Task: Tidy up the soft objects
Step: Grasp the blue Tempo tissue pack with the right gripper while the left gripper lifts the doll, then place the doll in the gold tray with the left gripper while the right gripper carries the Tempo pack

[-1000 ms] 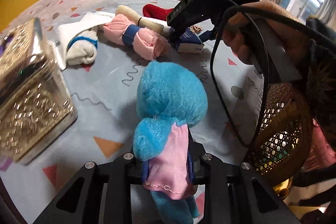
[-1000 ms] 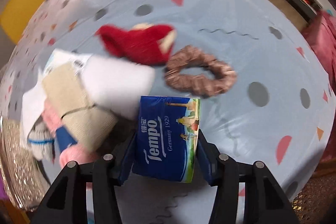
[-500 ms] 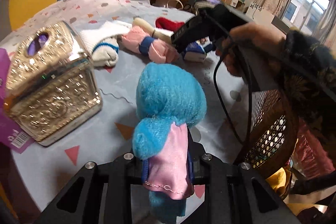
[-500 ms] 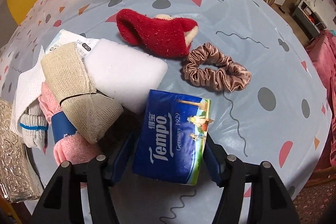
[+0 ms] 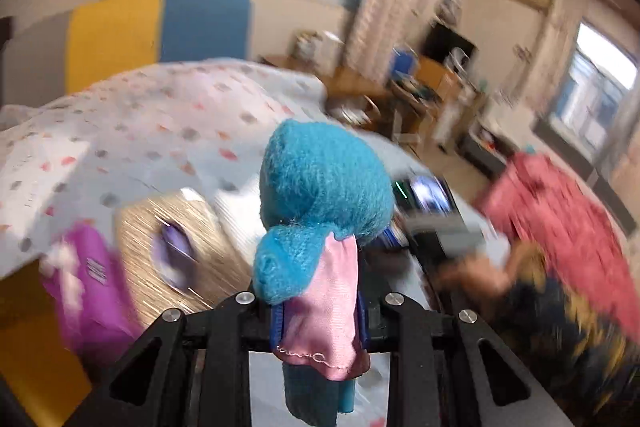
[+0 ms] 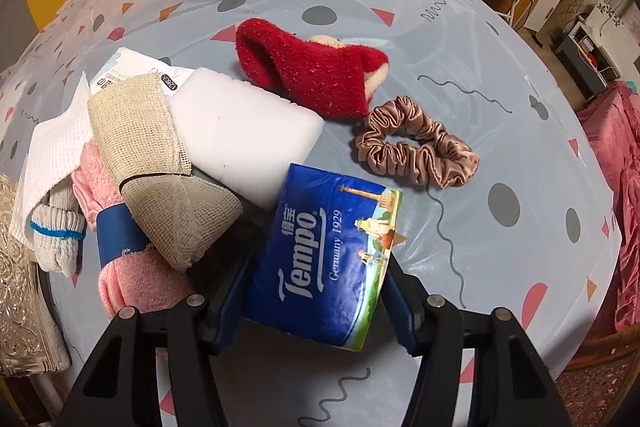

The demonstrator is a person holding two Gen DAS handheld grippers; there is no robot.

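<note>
The blue plush toy [image 5: 324,187] sits in my left gripper [image 5: 318,311]. The jaws are narrow and they pinch the toy's pink dress low down, so its fuzzy blue head sticks up above the fingers. It hangs in the air above the table, and that whole view is blurry.

My right gripper [image 6: 316,291] points down at the table. The blue tissue pack [image 6: 324,263] is between its jaws, and the jaws are closing. The blue pads sit right beside both sides of the pack, but I cannot tell if they press on it. The pack has white letters and a little picture on one edge.

The left view shows the room: windows, a blue and yellow board, a gold box [image 5: 180,251] with a purple packet [image 5: 92,287] beside it, and a person's hand [image 5: 480,271] by something black. It shows only a blurred white bit of the pile.

The right view shows the pile on the spotted tablecloth [image 6: 500,67]. A tan roll of bandage [image 6: 160,171] leans on a white foam block [image 6: 244,143]. A pink towel [image 6: 132,279] with a blue band lies under the roll. A white sock [image 6: 56,231] with a blue stripe is at the left. A red sock [image 6: 316,71] lies past the block. A shiny brown hair scrunchie [image 6: 416,147] lies near the tissue pack, not touching it.
</note>
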